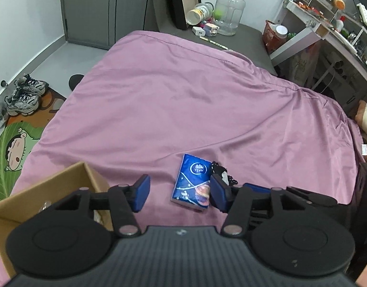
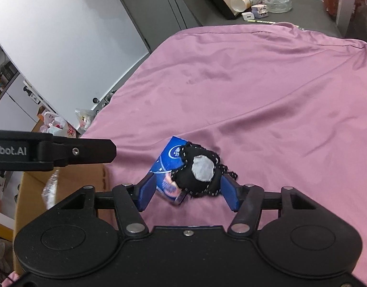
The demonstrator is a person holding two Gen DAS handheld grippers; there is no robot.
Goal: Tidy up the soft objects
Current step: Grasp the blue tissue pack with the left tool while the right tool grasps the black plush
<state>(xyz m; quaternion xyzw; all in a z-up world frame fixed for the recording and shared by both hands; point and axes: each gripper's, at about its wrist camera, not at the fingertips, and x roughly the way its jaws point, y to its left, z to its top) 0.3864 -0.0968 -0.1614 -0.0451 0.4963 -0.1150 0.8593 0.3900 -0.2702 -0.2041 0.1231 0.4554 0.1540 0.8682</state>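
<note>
A blue tissue pack lies on the pink bedspread. A small black soft pouch with a grey patch lies partly on the pack; in the left wrist view only its edge shows behind my right finger. My left gripper is open above the bed, the pack between its fingers. My right gripper is open, its blue pads on either side of the pouch, with gaps showing. An open cardboard box stands at the left, also in the right wrist view.
Sneakers and a cartoon mat lie on the floor at left. A clear jug, a tipped cup and small items sit on the grey headboard ledge. A cluttered shelf unit stands at right. The left gripper's arm crosses the left side.
</note>
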